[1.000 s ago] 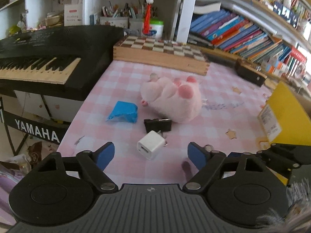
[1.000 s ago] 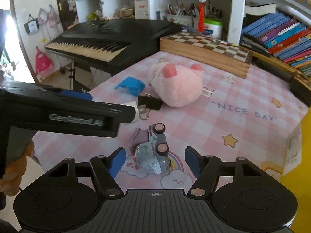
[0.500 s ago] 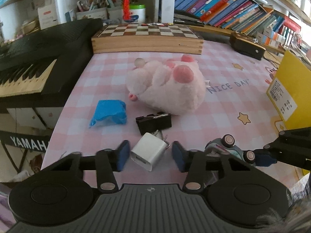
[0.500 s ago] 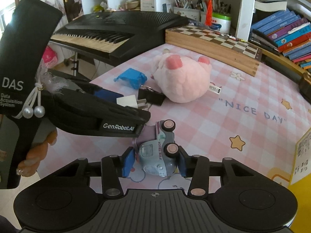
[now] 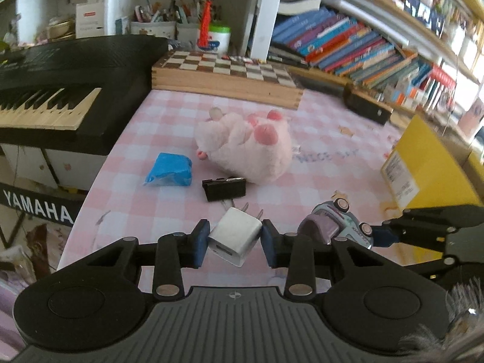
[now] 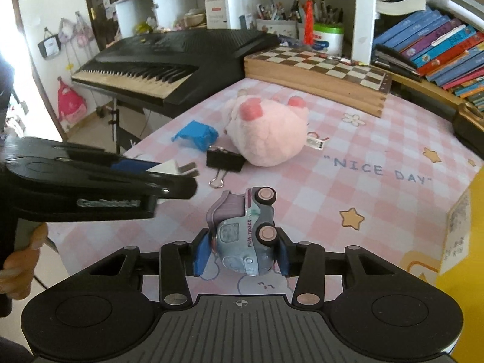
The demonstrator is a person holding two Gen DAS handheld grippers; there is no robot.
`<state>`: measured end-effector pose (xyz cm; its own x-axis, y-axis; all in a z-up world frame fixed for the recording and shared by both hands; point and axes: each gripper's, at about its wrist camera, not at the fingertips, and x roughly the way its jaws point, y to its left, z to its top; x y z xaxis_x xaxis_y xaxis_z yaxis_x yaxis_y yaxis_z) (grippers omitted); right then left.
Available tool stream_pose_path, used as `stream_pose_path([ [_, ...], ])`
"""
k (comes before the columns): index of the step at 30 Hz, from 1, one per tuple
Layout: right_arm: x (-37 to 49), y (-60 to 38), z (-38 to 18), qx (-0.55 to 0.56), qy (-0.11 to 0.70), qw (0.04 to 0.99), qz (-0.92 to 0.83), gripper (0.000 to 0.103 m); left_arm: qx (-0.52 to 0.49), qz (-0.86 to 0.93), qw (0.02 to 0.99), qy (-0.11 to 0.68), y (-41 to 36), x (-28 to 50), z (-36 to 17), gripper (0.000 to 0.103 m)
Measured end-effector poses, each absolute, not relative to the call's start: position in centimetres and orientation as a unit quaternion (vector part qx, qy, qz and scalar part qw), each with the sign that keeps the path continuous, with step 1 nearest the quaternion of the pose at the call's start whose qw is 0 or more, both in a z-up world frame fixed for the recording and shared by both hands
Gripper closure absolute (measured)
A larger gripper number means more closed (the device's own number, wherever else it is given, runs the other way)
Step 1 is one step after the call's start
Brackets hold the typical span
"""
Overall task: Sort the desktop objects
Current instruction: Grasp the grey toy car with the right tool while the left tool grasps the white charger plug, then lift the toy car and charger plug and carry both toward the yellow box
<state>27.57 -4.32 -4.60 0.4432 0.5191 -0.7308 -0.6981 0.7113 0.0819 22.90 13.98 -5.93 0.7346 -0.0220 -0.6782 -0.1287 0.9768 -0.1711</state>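
In the left wrist view, my left gripper (image 5: 235, 243) is shut on a white USB charger (image 5: 236, 236), its blue pads pressing both sides and the prongs pointing away. In the right wrist view, my right gripper (image 6: 243, 252) is shut on a small blue-grey toy truck (image 6: 245, 242) that lies on its side with its wheels to the right. That truck (image 5: 332, 227) and the right gripper's fingers (image 5: 384, 237) also show at the right of the left wrist view. The left gripper (image 6: 184, 186) reaches in from the left, with the charger (image 6: 168, 166) just showing.
On the pink checked tablecloth (image 6: 363, 199) lie a pink plush toy (image 6: 269, 133), a blue packet (image 6: 196, 134) and a black binder clip (image 6: 225, 160). A chessboard box (image 5: 227, 75) stands behind, a keyboard (image 5: 60, 75) to the left, a yellow box (image 5: 423, 166) to the right.
Both grippers' jaws have closed from wide apart: the left onto the white charger, the right onto the toy truck.
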Motion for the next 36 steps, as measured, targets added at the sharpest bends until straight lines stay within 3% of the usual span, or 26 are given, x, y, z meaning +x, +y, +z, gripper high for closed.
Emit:
stream_pose_path([
  [17, 22.8, -7.3, 1.2, -0.069, 0.358, 0.862, 0.352, 0.06, -0.185, -0.021, 0.938, 0.293, 13.6, 15.9, -0.6, 0.069],
  [36, 13.1, -8.4, 1.1, -0.049, 0.378, 0.87, 0.312, 0.06, -0.188, -0.088, 0.933, 0.294, 12.5, 7.6, 0.4, 0.069],
])
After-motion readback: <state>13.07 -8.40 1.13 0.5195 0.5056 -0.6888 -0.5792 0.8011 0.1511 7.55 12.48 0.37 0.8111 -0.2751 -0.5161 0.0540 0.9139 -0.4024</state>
